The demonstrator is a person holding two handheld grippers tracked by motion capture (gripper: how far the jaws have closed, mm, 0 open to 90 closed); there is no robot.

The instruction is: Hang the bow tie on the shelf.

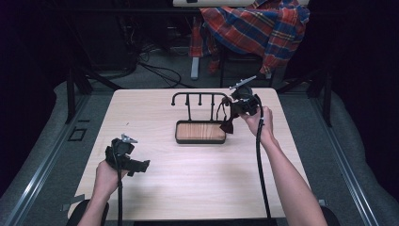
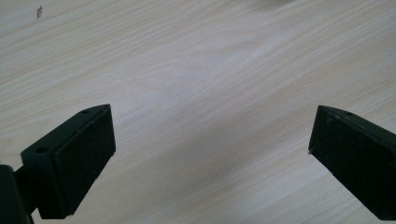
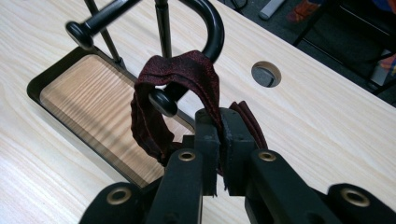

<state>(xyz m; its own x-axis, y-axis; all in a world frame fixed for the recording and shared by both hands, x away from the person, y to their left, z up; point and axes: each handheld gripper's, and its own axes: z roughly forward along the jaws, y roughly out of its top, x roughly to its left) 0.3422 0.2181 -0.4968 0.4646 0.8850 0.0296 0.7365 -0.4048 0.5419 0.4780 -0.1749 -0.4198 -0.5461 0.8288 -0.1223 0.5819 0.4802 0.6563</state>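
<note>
A black wire rack (image 1: 200, 96) with hook pegs stands on a wooden tray base (image 1: 200, 132) at the table's middle back. A dark red fabric band (image 3: 180, 70) is looped over the rack's rightmost peg (image 3: 161, 100), under the curved end bar (image 3: 212, 32). My right gripper (image 3: 219, 119) is shut on the band's lower part, right at the rack's right end (image 1: 234, 113). My left gripper (image 1: 139, 165) hovers low over the bare table at front left. Its jaws stand wide open (image 2: 212, 140) with nothing between them.
A round cable hole (image 3: 266, 73) sits in the tabletop just behind the rack. A plaid shirt (image 1: 256, 26) hangs over a chair beyond the far edge, with cables on the floor (image 1: 155, 70). Light wood tabletop (image 1: 188, 179) stretches in front of the tray.
</note>
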